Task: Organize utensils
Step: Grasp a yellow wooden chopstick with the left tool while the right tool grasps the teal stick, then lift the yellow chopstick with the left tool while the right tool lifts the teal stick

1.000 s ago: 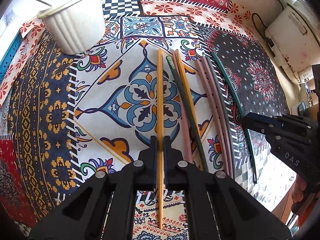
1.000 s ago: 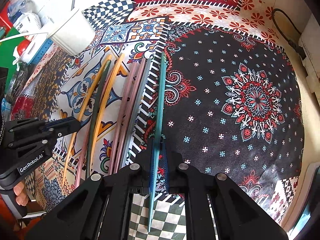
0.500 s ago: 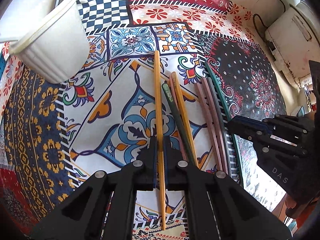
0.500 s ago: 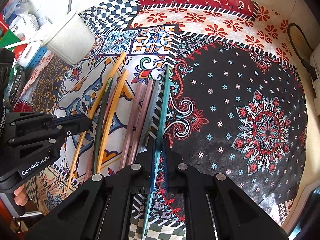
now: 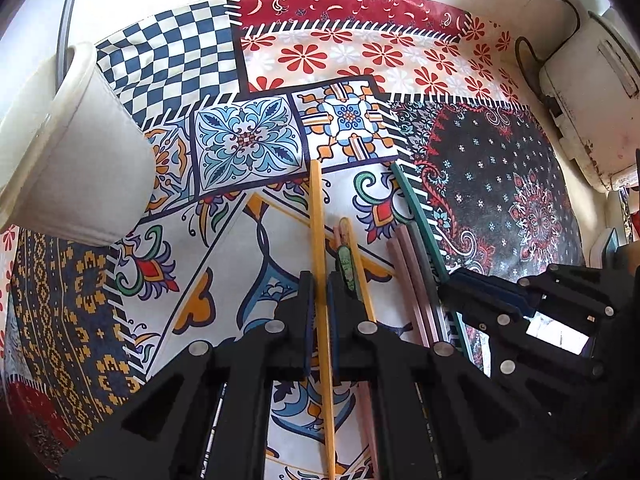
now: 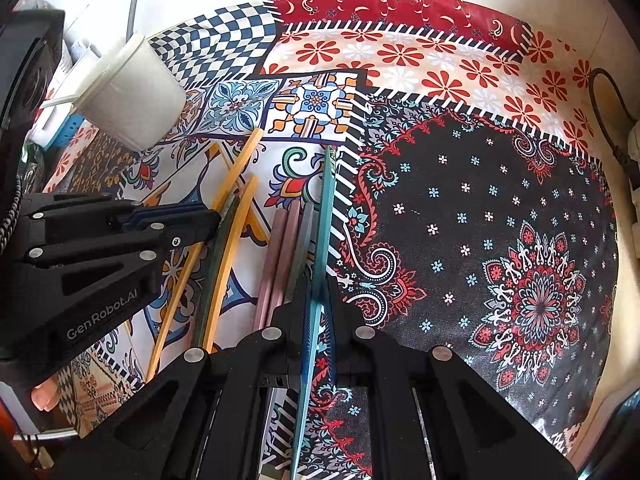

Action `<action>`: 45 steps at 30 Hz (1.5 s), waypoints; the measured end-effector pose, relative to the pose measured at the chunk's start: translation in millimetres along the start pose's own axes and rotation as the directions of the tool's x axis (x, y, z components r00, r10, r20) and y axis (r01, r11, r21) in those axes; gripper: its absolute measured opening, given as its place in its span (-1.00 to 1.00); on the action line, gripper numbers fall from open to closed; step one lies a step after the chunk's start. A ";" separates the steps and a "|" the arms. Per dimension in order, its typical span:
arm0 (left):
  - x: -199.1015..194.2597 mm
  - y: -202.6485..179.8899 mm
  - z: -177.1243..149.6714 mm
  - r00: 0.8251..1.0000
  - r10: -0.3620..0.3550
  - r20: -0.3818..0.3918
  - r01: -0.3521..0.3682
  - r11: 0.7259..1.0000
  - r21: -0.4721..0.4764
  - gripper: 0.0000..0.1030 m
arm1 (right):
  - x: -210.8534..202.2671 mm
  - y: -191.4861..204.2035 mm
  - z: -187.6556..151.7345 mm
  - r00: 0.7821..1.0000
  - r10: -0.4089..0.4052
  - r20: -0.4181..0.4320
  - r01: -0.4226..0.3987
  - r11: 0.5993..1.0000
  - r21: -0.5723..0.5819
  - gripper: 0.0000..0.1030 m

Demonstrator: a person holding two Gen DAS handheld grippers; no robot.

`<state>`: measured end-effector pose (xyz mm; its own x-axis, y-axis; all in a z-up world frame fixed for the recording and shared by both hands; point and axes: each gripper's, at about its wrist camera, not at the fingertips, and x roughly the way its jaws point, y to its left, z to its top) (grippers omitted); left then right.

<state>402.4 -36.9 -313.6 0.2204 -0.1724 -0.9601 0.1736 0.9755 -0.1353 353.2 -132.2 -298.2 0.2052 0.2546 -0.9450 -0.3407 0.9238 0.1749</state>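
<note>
My left gripper (image 5: 320, 280) is shut on a yellow chopstick (image 5: 317, 208) that points away toward the far wall. My right gripper (image 6: 320, 286) is shut on a teal chopstick (image 6: 329, 200), also pointing away. Between the two held sticks lie a second yellow chopstick (image 5: 362, 276), a dark green one (image 5: 345, 264), two pink ones (image 6: 280, 256) and a grey one (image 6: 306, 228), all flat on the patchwork cloth (image 5: 340, 52). A white ribbed cup (image 5: 76, 148) stands at the far left. In each view the other gripper shows from the side: the right gripper (image 5: 446, 290), the left gripper (image 6: 214, 220).
A white box-like appliance (image 5: 588, 100) with a black cable (image 6: 608, 120) sits along the right edge. Behind the white cup (image 6: 128, 92) are a blue basket (image 6: 64, 132) and clutter. The dark floral patch (image 6: 500, 240) on the right is bare cloth.
Both grippers have moved toward the far wall with their chopsticks, whose tips now reach past the loose ones. The cup has shifted left and looms closer in the left wrist view.
</note>
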 end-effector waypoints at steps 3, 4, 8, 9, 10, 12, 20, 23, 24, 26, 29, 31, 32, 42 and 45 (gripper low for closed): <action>0.1 -1.3 1.6 1.000 0.005 0.006 -0.005 1.000 0.001 -0.89 | 2.8 5.2 2.8 1.000 -0.008 0.004 0.008 1.000 -0.002 -0.88; 0.0 -2.1 1.5 1.000 0.010 0.008 -0.010 1.000 0.006 -0.89 | 5.6 9.2 4.5 1.000 -0.008 0.004 0.008 1.000 0.001 -0.88; 2.5 -5.8 2.5 1.000 0.006 0.004 -0.006 1.000 0.002 -0.90 | 5.7 6.1 5.1 1.000 0.011 -0.006 -0.011 0.999 0.034 -0.89; 1.7 -4.1 1.3 1.000 -0.008 0.000 0.008 1.000 -0.010 -0.90 | 4.5 4.6 4.3 1.000 0.020 -0.006 -0.020 0.999 0.044 -0.89; 0.9 -3.5 0.0 1.000 -0.019 0.003 0.019 1.000 -0.019 -0.91 | 2.8 2.8 4.2 1.000 0.028 -0.002 -0.028 0.998 0.050 -0.90; -7.3 2.2 -6.4 0.999 -0.029 0.022 0.030 0.999 -0.036 -0.91 | -2.1 -0.2 1.7 0.999 0.032 0.010 -0.033 0.998 0.057 -0.90; -53.3 17.1 -24.3 0.993 -0.043 0.112 0.051 0.996 -0.072 -0.91 | -38.0 -11.8 -0.7 0.995 0.053 0.086 -0.059 0.996 0.064 -0.90; -71.8 16.2 -29.3 0.987 -0.028 0.157 0.040 0.996 -0.074 -0.91 | -52.4 -14.0 -2.8 0.991 0.062 0.118 -0.069 0.996 0.057 -0.90; -77.6 14.5 -30.7 0.985 -0.007 0.175 0.020 0.997 -0.071 -0.91 | -56.9 -12.2 -2.6 0.989 0.066 0.129 -0.074 0.996 0.056 -0.90; -90.7 13.8 -36.1 0.978 0.014 0.208 0.000 0.998 -0.070 -0.91 | -64.4 -9.1 -1.7 0.986 0.078 0.149 -0.087 0.995 0.055 -0.90; -107.3 13.9 -43.0 0.969 0.015 0.245 0.005 0.997 -0.080 -0.91 | -76.6 -3.6 -0.8 0.980 0.084 0.181 -0.093 0.995 0.046 -0.94; -116.8 12.9 -45.6 0.963 0.013 0.269 0.010 0.996 -0.085 -0.91 | -86.1 -0.7 0.3 0.975 0.094 0.202 -0.104 0.994 0.039 -0.94; -122.4 13.6 -47.8 0.959 0.011 0.282 0.014 0.996 -0.088 -0.91 | -91.2 0.9 0.3 0.972 0.099 0.213 -0.109 0.993 0.035 -0.94; -161.2 19.0 -62.8 0.927 0.009 0.374 0.043 0.991 -0.128 -0.91 | -90.3 7.6 3.0 0.973 0.101 0.208 -0.106 0.994 0.013 -0.94; -169.6 21.8 -65.5 0.921 0.011 0.390 0.046 0.990 -0.136 -0.91 | -70.3 4.2 1.2 0.984 0.105 0.141 -0.109 0.994 0.025 -0.93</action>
<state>306.0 22.6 -169.8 0.5790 -0.2013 -0.7901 0.0510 0.9761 -0.2113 338.4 -145.9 -230.7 0.2956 0.3877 -0.8731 -0.3380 0.8973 0.2840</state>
